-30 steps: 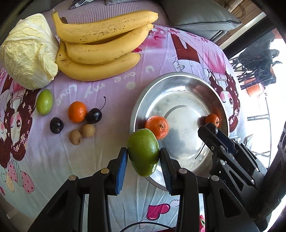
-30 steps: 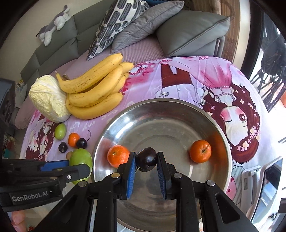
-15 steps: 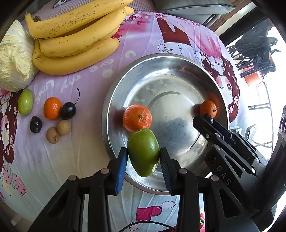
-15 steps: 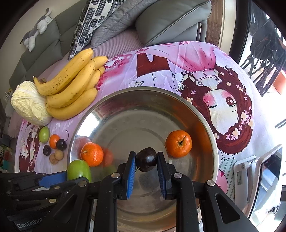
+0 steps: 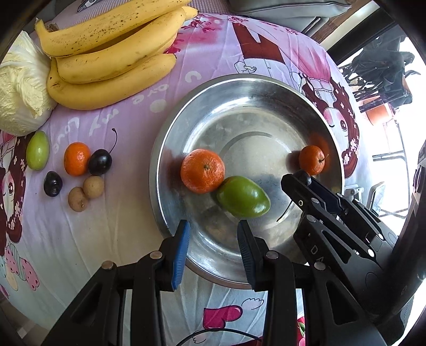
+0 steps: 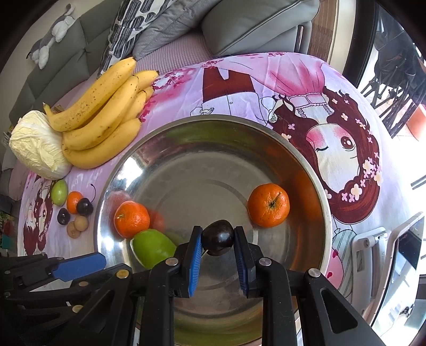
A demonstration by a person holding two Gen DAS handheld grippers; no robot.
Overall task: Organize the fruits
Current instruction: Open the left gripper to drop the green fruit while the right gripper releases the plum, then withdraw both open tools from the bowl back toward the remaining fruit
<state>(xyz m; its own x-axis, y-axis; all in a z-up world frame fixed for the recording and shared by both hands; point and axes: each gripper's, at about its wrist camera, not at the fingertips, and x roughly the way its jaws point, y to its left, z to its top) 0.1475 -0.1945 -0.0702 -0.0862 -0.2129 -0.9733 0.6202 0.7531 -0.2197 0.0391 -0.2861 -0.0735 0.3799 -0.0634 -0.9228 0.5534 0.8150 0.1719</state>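
A steel bowl [image 5: 170, 149] [image 6: 306, 170] sits on the pink cloth. In it lie a large tangerine [image 5: 202, 170] [image 6: 131, 218], a small tangerine [image 5: 311, 159] [image 6: 268, 205] and a green fruit [image 5: 242, 196] [image 6: 151, 247] that touches the large tangerine. My left gripper [image 5: 213, 229] is open and empty over the bowl's near rim, just behind the green fruit. My right gripper [image 6: 217, 241] is shut on a dark cherry [image 6: 218, 237] and holds it above the bowl's floor; it also shows in the left wrist view [image 5: 302, 177].
On the cloth left of the bowl lie a small green fruit [image 5: 37, 150], a tangerine [image 5: 76, 159], two dark cherries [image 5: 99, 161], two brown longans [image 5: 93, 186], a bunch of bananas [image 5: 111, 53] and a cabbage [image 5: 18, 90]. Sofa cushions [image 6: 253, 24] are behind.
My left gripper opened and let go of the green fruit, which now lies in the bowl against the large tangerine. My right gripper has come lower over the bowl with the cherry.
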